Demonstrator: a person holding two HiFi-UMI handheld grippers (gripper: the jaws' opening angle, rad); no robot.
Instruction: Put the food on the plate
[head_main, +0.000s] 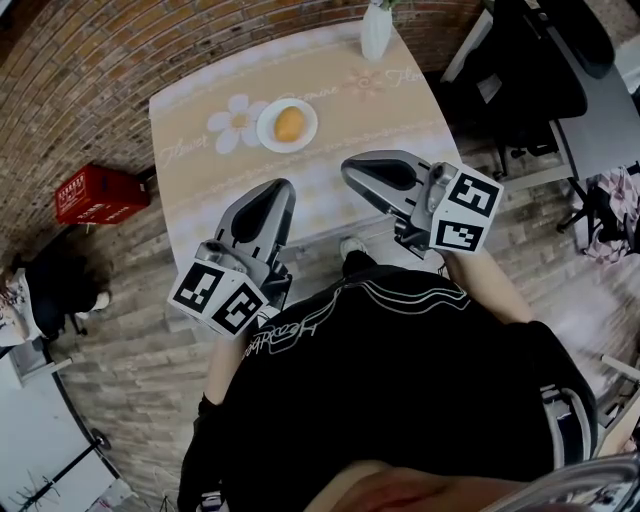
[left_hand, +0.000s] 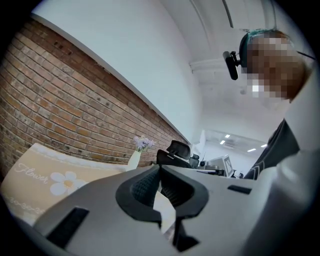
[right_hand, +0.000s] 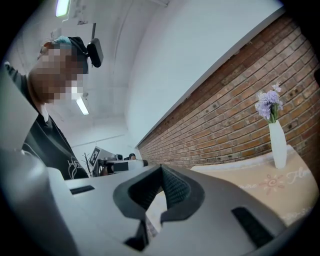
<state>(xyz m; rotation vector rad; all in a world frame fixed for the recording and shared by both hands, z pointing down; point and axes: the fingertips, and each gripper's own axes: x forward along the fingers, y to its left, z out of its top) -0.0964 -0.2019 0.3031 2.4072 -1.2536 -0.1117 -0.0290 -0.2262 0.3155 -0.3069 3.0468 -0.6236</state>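
On the tablecloth (head_main: 330, 120) you can read the word "Flower" next to a printed daisy, and the left gripper view shows the same word. The red crate (head_main: 90, 193) on the floor has white writing, too small to read. The food (head_main: 289, 123), 1 round orange-yellow piece, lies on the white plate (head_main: 265, 130). Only the head view shows the food, the plate and the crate. The 2 gripper views show what it cuts off: the purple flowers (right_hand: 269, 105) in the white vase (right_hand: 278, 145). Your left gripper (head_main: 277, 190) and right gripper (head_main: 350, 172) hang at the near table edge, apart from the plate. Each has its jaws closed together, with nothing between them.
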